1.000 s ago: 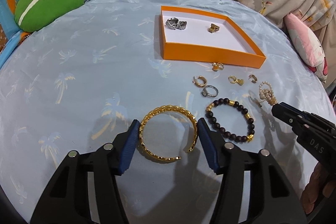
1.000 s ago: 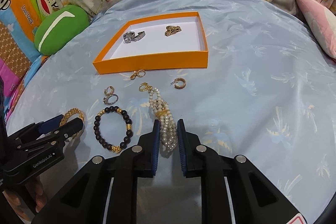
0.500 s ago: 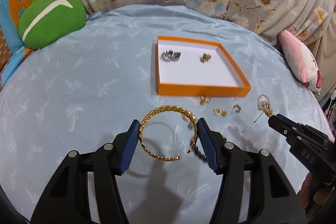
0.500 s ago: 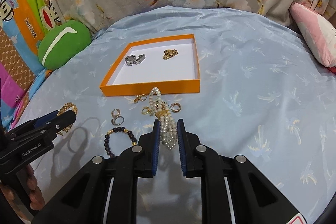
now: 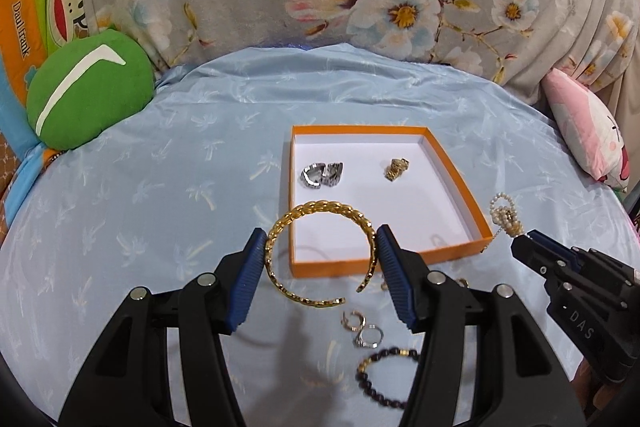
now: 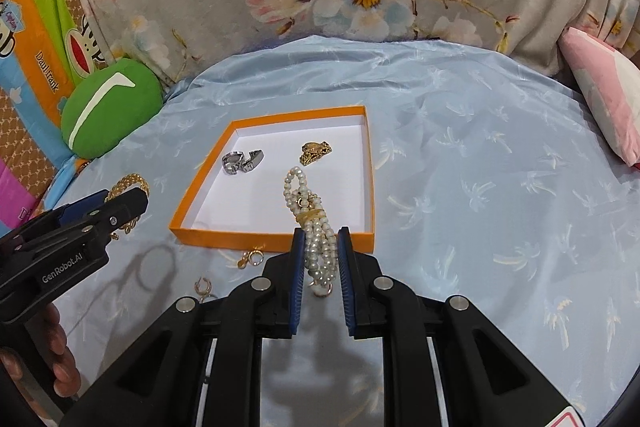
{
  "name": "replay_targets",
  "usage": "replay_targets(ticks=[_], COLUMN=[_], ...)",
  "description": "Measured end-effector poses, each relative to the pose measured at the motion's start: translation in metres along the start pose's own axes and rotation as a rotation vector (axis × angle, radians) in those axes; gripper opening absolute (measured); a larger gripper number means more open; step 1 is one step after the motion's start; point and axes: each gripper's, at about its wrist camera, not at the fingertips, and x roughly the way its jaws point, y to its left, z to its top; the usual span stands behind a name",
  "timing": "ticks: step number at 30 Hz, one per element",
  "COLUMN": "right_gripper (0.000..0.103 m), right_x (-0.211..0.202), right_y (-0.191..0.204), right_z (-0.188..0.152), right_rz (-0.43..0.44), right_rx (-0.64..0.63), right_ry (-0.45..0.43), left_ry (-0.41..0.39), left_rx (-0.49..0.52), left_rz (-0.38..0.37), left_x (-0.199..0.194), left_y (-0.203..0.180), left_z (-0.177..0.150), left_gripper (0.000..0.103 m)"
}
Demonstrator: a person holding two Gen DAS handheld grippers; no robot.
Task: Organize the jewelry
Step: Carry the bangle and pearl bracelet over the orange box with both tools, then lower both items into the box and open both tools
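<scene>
Progress is partial: two pieces lie in the orange box point(image 5: 452, 167), left tongs point(image 5: 320, 247) grip the gold bangle point(image 5: 320, 215), right tongs point(image 6: 319, 247) clamp the pearl bracelet point(image 6: 310, 211), while small rings point(image 5: 362, 327) and a bead bracelet point(image 5: 380, 375) wait at the box's 6 o'clock.

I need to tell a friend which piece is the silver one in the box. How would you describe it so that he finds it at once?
Look at the orange box with a white floor on the light blue cloth. Two pieces lie inside it, toward the far side. The silver piece is the left one: chunky, shiny grey links, while its neighbour, the gold piece, is smaller and yellow.
</scene>
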Motion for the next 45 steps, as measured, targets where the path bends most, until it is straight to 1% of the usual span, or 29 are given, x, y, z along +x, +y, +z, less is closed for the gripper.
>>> replay_targets(ticks=[11,21,26,31,45], right_gripper=[0.015,0.016,0.016,0.016,0.016], right_x=[0.031,0.074,0.094,0.114,0.134], right_y=[0.004,0.012,0.011,0.006,0.001], right_z=[0.029,0.049,0.049,0.046,0.039], right_rz=[-0.019,-0.029,-0.035,-0.035,-0.021], right_rx=[-0.029,-0.06,-0.061,-0.049,-0.042], right_ry=[-0.015,0.01,0.032,0.062,0.103], left_ry=[0.027,0.062,0.076,0.093,0.121], left_rx=[-0.008,-0.027,-0.041,-0.034,-0.038], left_rz=[0.018,0.03,0.034,0.036,0.032], left_x=[0.04,0.086,0.107,0.123,0.148], left_y=[-0.008,-0.014,-0.013,-0.016,-0.023], left_z=[0.024,0.042,0.046,0.042,0.034], left_gripper=[0.055,0.055,0.055,0.055,0.055])
